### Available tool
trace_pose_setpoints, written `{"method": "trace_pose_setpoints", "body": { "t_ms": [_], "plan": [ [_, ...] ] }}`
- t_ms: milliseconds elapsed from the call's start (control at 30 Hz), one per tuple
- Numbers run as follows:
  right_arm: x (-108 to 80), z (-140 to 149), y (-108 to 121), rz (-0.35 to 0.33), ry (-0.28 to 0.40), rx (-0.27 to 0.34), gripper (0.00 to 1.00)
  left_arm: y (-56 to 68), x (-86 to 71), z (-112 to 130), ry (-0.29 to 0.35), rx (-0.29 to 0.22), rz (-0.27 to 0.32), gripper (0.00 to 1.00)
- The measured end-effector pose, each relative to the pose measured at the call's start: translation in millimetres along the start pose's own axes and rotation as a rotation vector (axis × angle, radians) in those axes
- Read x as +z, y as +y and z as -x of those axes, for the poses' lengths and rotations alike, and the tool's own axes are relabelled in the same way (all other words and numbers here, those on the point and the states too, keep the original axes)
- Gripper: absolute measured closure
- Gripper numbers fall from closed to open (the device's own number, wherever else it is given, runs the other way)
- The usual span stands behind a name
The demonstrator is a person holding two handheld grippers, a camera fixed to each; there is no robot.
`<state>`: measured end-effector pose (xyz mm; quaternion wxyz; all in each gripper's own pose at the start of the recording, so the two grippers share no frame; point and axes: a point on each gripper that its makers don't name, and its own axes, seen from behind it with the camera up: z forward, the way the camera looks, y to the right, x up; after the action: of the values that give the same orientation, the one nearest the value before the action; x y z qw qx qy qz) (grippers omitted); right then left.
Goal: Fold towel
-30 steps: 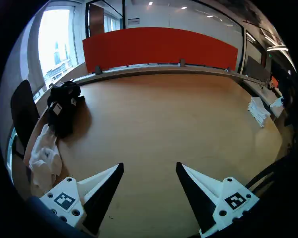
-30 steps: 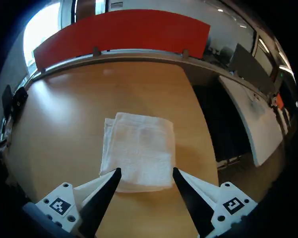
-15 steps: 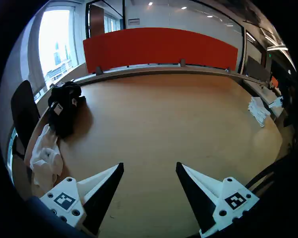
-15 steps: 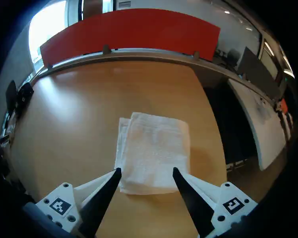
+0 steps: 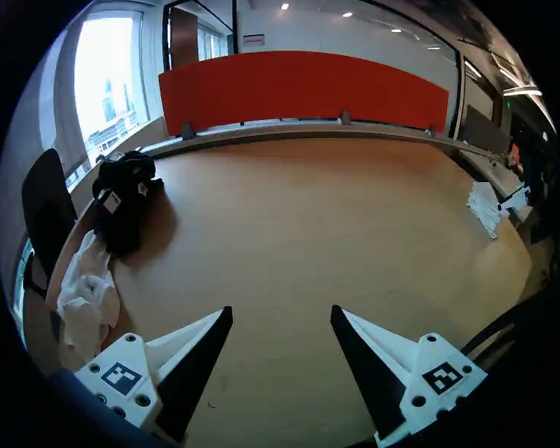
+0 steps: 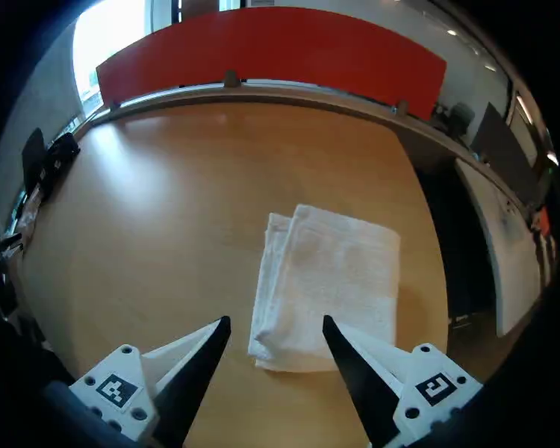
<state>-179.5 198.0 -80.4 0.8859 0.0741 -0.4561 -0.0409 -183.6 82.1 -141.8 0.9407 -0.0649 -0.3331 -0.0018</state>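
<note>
The white towel point(image 6: 328, 287) lies folded into a thick, layered rectangle on the table point(image 6: 145, 216), well short of the red divider point(image 6: 272, 45). Its long axis runs toward that divider, leaning slightly. The right gripper point(image 6: 275, 321) hangs wide and empty at the end farthest from the divider; a second ago the towel sat centred between its fingers. The left gripper point(image 5: 281, 309) gapes wide, empty.

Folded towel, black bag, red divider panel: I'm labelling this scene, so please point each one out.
folded towel point(image 6: 332, 287), right gripper view, middle of its top layer.
black bag point(image 5: 123, 205), left gripper view, middle of its body.
red divider panel point(image 5: 302, 84), left gripper view, centre of its face.
</note>
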Motion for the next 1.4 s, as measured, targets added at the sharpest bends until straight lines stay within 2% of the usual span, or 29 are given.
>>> {"method": "trace_pose_setpoints", "body": {
  "t_ms": [133,267,633,833,900,1167,1300,1400],
  "plan": [
    [3.3,2,-3,-0.007,-0.008,-0.004,0.12,-1.2,-0.6,2,-0.002,-0.005,-0.003,0.02],
    [7.7,8,-5,-0.011,-0.024,-0.014,0.26,-1.9,-1.1,3,-0.004,-0.004,-0.004,0.03],
    [13.7,13,-9,-0.016,-0.043,-0.018,0.51,-2.8,-1.9,5,-0.006,-0.007,-0.008,0.02],
    [13.4,18,-8,-0.017,-0.056,-0.021,0.53,-2.4,-2.1,5,-0.007,-0.006,-0.008,0.02],
    [13.2,19,-7,-0.016,-0.059,-0.025,0.63,-2.3,-2.3,6,-0.008,-0.006,-0.008,0.02],
    [12.2,19,-8,-0.023,-0.058,-0.025,0.84,-2.8,-2.4,6,-0.010,-0.007,-0.009,0.02],
    [10.7,18,-8,-0.022,-0.052,-0.024,0.91,-2.5,-1.9,7,-0.010,-0.005,-0.008,0.02],
    [9.1,16,-9,-0.027,-0.044,-0.019,0.92,-2.0,-1.6,7,-0.010,-0.003,-0.007,0.02]
  ]
}}
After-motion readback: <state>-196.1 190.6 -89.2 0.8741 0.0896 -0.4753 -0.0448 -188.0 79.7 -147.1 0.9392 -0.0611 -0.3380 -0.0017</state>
